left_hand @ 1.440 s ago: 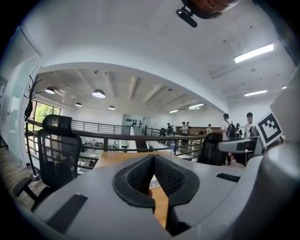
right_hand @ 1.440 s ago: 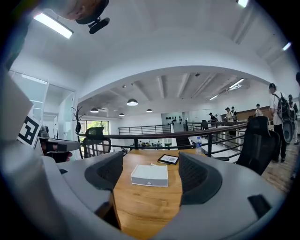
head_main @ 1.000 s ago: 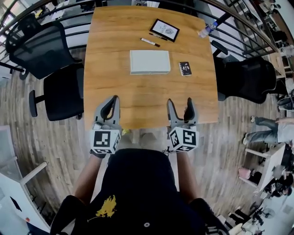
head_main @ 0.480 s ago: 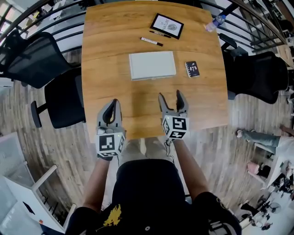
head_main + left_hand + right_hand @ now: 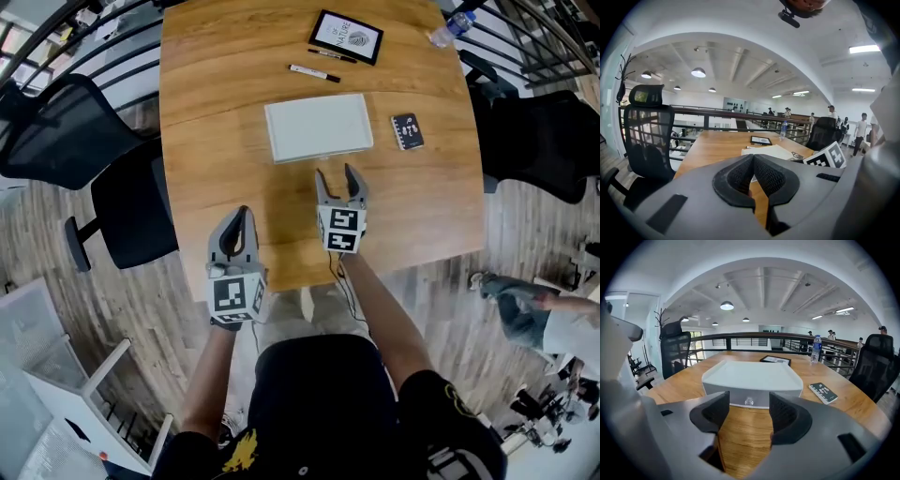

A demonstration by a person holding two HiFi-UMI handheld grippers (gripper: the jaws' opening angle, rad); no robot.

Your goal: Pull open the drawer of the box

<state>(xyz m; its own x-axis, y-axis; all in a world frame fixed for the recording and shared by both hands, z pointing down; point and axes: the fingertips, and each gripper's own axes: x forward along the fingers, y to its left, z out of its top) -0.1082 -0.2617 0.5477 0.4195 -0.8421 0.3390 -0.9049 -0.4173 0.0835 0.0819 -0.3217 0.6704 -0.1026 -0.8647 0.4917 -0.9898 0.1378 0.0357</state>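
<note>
The white box [image 5: 317, 127] is sitting mid-table [image 5: 206, 122], its drawer [image 5: 736, 398] facing the person and apparently closed. The right gripper [image 5: 337, 176] is pointing at the drawer's knob [image 5: 749, 401], near but not touching. Its jaws have just been closing and are standing apart with nothing between them. The left gripper [image 5: 239, 217] is hovering over the table's near edge, clenched and empty.
</note>
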